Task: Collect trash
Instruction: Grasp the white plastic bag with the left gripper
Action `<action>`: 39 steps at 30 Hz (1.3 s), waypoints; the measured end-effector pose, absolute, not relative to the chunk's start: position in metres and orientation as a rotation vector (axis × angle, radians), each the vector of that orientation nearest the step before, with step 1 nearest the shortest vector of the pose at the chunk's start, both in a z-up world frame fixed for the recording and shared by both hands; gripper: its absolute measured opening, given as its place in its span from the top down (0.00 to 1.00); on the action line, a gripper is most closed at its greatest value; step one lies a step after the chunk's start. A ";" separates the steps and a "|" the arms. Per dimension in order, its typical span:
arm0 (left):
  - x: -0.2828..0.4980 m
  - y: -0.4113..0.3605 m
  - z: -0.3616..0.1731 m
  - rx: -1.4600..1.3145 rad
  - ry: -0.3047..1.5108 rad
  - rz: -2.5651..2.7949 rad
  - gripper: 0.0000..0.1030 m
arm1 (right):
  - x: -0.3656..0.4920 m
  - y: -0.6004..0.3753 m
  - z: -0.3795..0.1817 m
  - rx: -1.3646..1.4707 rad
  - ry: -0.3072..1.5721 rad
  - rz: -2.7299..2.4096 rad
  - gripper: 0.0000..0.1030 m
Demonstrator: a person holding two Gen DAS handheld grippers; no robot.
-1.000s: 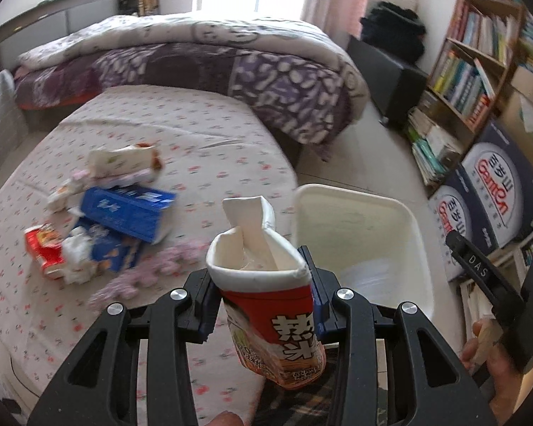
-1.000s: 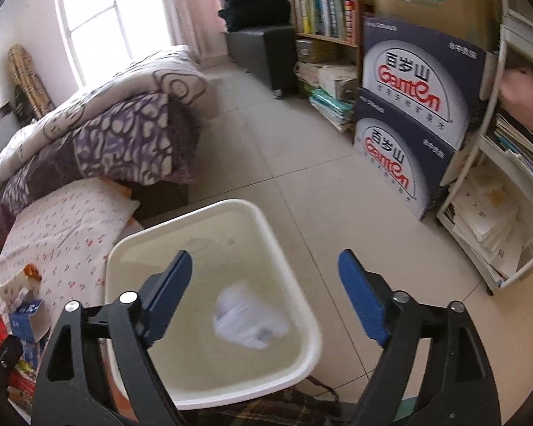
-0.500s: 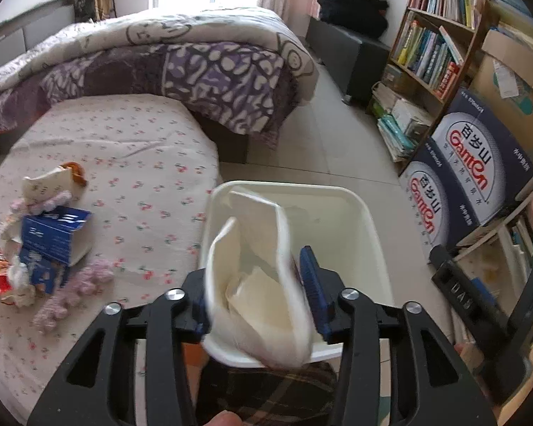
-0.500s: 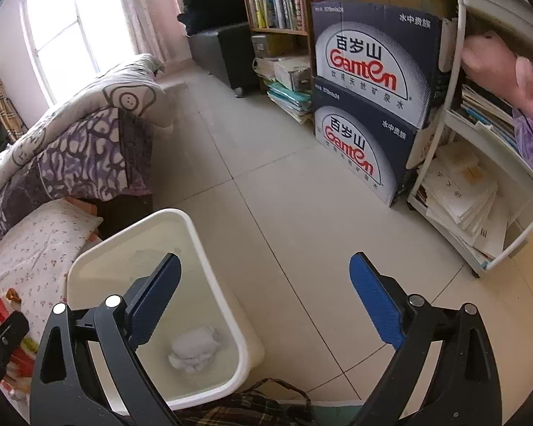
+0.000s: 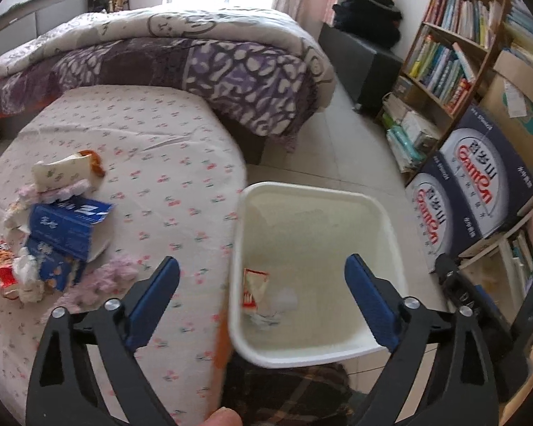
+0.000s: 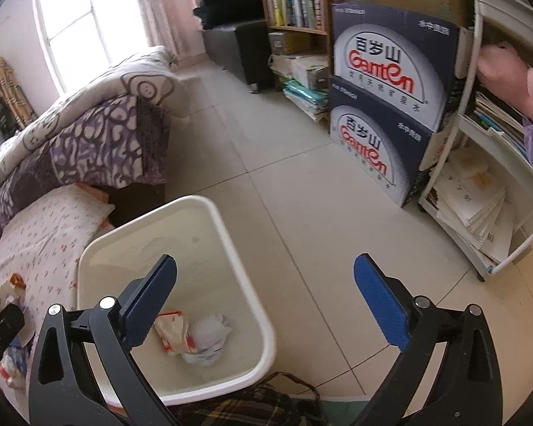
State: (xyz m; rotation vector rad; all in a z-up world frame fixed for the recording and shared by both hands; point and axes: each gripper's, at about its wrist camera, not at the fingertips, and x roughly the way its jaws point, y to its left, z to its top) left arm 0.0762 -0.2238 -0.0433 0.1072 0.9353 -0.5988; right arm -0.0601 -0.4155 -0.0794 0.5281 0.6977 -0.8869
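A: Left gripper (image 5: 261,285)?
B: Jaws wide apart, empty, above the white bin (image 5: 312,198). The red-and-white paper cup (image 5: 254,289) it gripped a second ago now lies inside, beside crumpled paper (image 6: 209,337).
A: Right gripper (image 6: 264,293)?
B: Spread open, holding nothing.
A: Outstanding?
B: Blue cartons (image 5: 67,225), red packet (image 5: 0,266), tissues, all on the bed (image 5: 167,163). Likely next.

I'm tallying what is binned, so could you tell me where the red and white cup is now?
The red and white cup lies at the bottom of the white bin beside the bed, against a crumpled white wad.
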 end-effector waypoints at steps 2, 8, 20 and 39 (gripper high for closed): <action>0.081 -0.210 -0.048 0.115 0.942 -0.564 0.10 | -0.055 -0.409 -0.079 0.521 0.704 -0.869 0.07; 0.098 -0.159 -0.062 0.113 0.961 -0.415 0.09 | -0.035 -0.384 -0.081 0.490 0.733 -0.799 0.07; 0.139 -0.070 -0.079 0.177 0.893 -0.178 0.09 | 0.000 -0.325 -0.081 0.383 0.797 -0.666 0.07; 0.162 -0.008 -0.091 0.069 0.939 -0.235 0.71 | 0.060 -0.239 -0.069 0.209 0.831 -0.475 0.07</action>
